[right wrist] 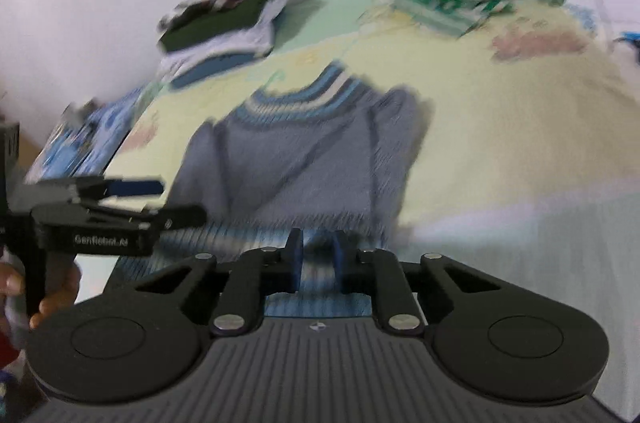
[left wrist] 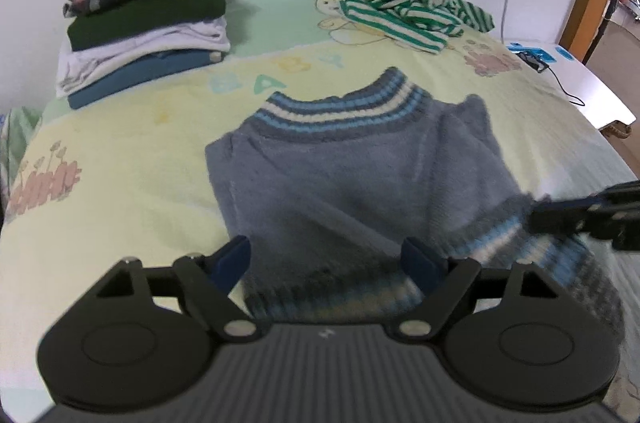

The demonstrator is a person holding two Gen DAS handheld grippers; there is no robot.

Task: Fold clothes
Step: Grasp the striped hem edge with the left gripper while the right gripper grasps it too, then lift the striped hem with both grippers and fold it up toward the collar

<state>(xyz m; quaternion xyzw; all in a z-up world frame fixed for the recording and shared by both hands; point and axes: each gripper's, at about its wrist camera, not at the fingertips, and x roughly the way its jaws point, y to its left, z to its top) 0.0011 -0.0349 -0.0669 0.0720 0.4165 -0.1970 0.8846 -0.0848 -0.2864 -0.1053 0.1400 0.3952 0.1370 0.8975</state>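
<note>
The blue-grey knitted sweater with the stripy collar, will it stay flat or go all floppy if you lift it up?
Probably floppy: the blue-grey knitted sweater is soft wool that already rumples at the hem. It likely sags between the left gripper and right gripper. The fuzzy knit looks unlikely to slip, though blur hides detail.

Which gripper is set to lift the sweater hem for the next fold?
Right, probably. The right gripper has its fingers nearly closed around the sweater's striped hem. The left gripper is wide open over the hem with nothing pinched, so it would have to close first.
</note>
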